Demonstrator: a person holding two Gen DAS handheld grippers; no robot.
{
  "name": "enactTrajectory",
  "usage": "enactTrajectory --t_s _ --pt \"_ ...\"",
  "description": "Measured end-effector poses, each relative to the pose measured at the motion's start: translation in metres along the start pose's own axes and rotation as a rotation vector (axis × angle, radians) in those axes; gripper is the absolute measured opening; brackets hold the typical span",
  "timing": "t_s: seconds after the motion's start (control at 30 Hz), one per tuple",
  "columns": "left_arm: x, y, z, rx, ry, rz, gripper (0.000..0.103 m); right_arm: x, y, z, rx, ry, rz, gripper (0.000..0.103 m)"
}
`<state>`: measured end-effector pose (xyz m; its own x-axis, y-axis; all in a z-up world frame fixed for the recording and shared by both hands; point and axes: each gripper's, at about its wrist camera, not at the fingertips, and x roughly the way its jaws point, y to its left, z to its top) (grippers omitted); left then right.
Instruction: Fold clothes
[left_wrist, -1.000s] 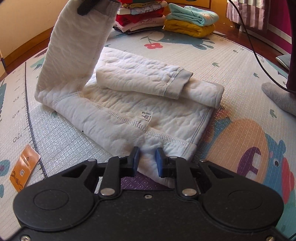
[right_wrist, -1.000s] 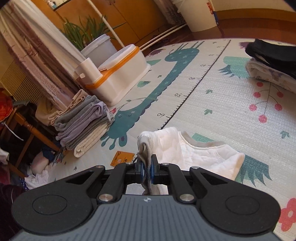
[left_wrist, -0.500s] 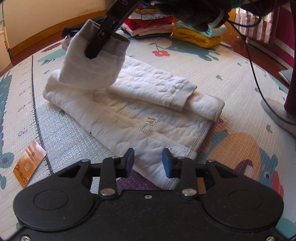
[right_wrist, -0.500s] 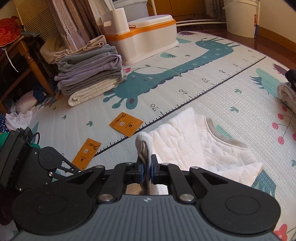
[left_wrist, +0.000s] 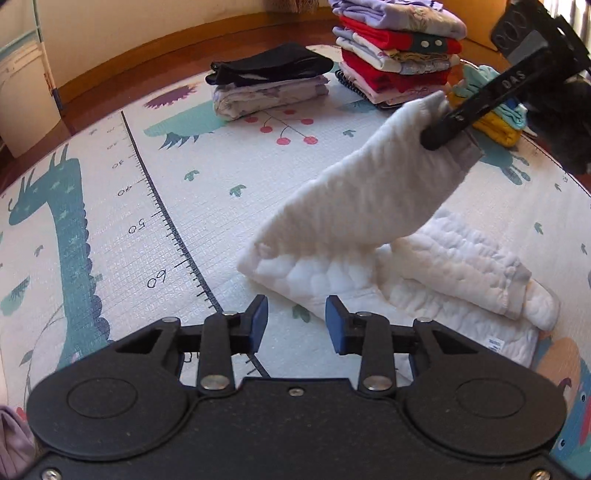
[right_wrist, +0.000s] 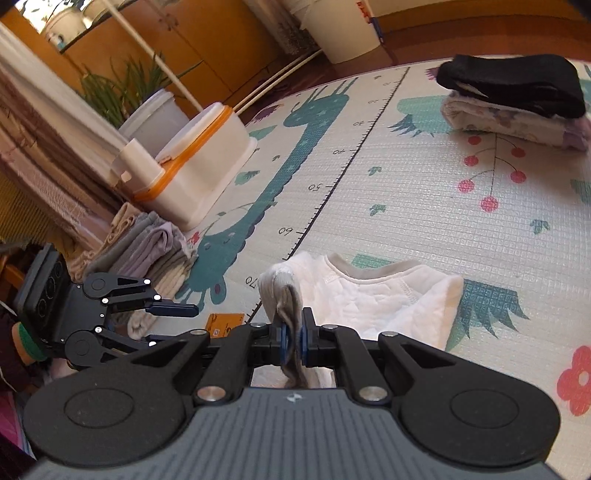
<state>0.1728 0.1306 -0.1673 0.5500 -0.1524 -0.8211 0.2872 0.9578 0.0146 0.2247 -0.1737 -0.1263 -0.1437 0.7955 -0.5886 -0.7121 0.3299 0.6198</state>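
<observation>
The white quilted garment (left_wrist: 424, 280) lies partly folded on the play mat (left_wrist: 207, 192), toward the mat's right side in the left wrist view, with one sleeve (left_wrist: 461, 258) already laid across the body. The second sleeve (left_wrist: 369, 199) is raised clear of the mat by its grey cuff (right_wrist: 286, 299), which is gripped between the closed right tongs (right_wrist: 291, 341). The left tongs (left_wrist: 293, 323) hold nothing; their jaws have just been opening then easing in slightly, and only bare mat is seen between them, just beside the garment's near edge.

For the step in hand, judged to be the folding of the second sleeve, the cuff should be carried across the body and lowered flat so that it lies alongside the first sleeve. The grip should be kept until the sleeve rests without a twist. The free left tongs could be used to steady the shoulder fold, since the quilted fabric appears thick and likely to spring back.

In the left wrist view, the whole garment and the stacks of folded clothes (left_wrist: 399, 51) near the mat's far edge are shown. The pinch on the cuff is shown closely only in the right wrist view, together with the neckline (right_wrist: 369, 273), a white and orange container (right_wrist: 199, 166) at the mat's far left edge, and the left tongs seen from outside.
</observation>
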Motion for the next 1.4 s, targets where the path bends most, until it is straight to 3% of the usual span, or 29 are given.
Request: enactTrajectory --t_s 0.17,0.23,0.37,0.43,0.57,0.67,0.93,1.4 --pt "0.04 0.009 0.024 0.056 0.062 -0.072 0.033 -0.014 -0.053 -0.011 0.319 -0.102 0.043 0.01" --pt "0.04 -0.002 0.017 0.11 0.048 -0.153 0.033 -0.018 -0.072 -0.02 0.427 -0.128 0.06 0.01" --pt "0.046 -0.036 -0.008 0.31 0.087 -0.243 0.033 -0.02 -0.096 -0.033 0.551 -0.126 0.08 0.01" --pt "0.057 -0.032 -0.007 0.274 0.058 -0.168 0.022 -0.018 -0.103 -0.035 0.59 -0.119 0.108 0.01" --pt "0.074 -0.011 0.007 0.145 -0.004 -0.055 0.022 -0.013 -0.111 -0.04 0.676 -0.128 0.14 0.01" --pt "0.079 -0.002 0.02 0.108 -0.038 -0.045 0.022 -0.014 -0.113 -0.046 0.72 -0.126 0.149 0.01" --pt "0.103 0.014 0.031 0.001 -0.037 -0.057 0.022 -0.024 -0.11 -0.061 0.842 -0.091 0.185 0.01" --pt "0.135 0.026 0.045 0.02 0.059 -0.156 0.023 -0.013 -0.08 -0.051 0.839 -0.038 0.291 0.009"
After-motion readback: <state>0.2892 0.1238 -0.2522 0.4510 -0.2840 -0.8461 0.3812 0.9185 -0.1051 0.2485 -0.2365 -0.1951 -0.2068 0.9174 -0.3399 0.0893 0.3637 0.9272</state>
